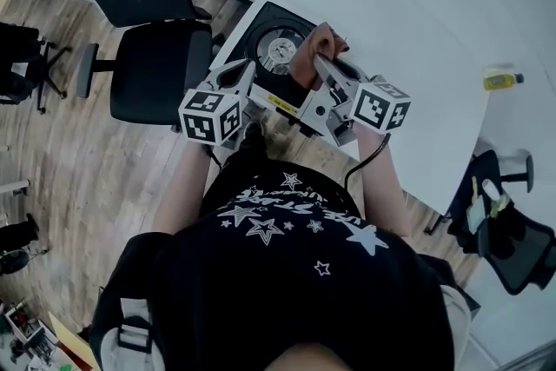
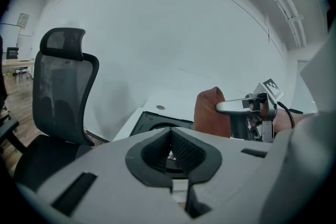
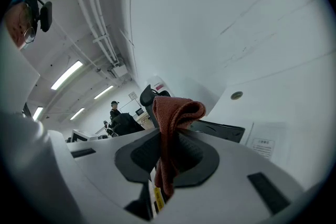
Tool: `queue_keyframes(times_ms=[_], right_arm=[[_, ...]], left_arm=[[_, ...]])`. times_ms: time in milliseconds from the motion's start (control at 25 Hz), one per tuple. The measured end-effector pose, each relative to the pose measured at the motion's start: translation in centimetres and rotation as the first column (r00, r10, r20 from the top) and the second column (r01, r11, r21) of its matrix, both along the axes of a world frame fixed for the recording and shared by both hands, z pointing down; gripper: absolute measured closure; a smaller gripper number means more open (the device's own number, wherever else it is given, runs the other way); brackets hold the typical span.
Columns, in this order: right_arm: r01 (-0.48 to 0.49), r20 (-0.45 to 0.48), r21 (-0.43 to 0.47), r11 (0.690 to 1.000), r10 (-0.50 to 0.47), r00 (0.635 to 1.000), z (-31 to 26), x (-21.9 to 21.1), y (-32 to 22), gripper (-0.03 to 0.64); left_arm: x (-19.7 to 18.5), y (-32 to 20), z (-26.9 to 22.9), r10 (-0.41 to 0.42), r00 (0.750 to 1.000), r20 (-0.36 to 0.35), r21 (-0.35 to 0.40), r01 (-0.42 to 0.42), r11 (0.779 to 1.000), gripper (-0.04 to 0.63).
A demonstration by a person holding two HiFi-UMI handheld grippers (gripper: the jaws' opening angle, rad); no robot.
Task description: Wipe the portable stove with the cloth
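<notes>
My right hand-held gripper point(image 3: 169, 157) is clamped on the rust-red cloth point(image 3: 173, 113), holding it bunched just over the portable stove point(image 1: 276, 48). The stove sits at the near corner of the white tabletop point(image 1: 417, 30). My left hand-held gripper point(image 2: 171, 150) has its jaws pressed together, empty, beside the stove's front edge.

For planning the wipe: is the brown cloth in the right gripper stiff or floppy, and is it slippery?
Probably floppy: the cloth folds over and hangs limp from the right gripper. Likely not slippery, since its weave looks coarse.
</notes>
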State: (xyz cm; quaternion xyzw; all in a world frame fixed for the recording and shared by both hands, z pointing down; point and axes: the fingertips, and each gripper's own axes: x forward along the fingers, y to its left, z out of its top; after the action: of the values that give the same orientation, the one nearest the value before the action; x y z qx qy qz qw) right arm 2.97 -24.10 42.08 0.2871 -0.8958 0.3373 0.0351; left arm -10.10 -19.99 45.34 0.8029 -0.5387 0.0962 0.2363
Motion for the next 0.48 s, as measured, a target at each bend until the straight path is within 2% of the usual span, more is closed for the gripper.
queue_keyframes(times_ms=[240,480], right_arm=[[0.008,0.016,-0.062,0.998,-0.007,1.000,0.5,-5.1,-3.9,0.561],[0.008,0.017,-0.130,0.991,-0.006,1.000,0.6,-8.3,-5.9,0.561]], left_arm=[[-3.8,-4.0,-0.1,0.011,1.000,0.000,-0.004,-0.011,1.000,0.588],[-5.7,-6.3,-0.4,0.030,1.000,-0.008,-0.005,-0.030,1.000,0.588]])
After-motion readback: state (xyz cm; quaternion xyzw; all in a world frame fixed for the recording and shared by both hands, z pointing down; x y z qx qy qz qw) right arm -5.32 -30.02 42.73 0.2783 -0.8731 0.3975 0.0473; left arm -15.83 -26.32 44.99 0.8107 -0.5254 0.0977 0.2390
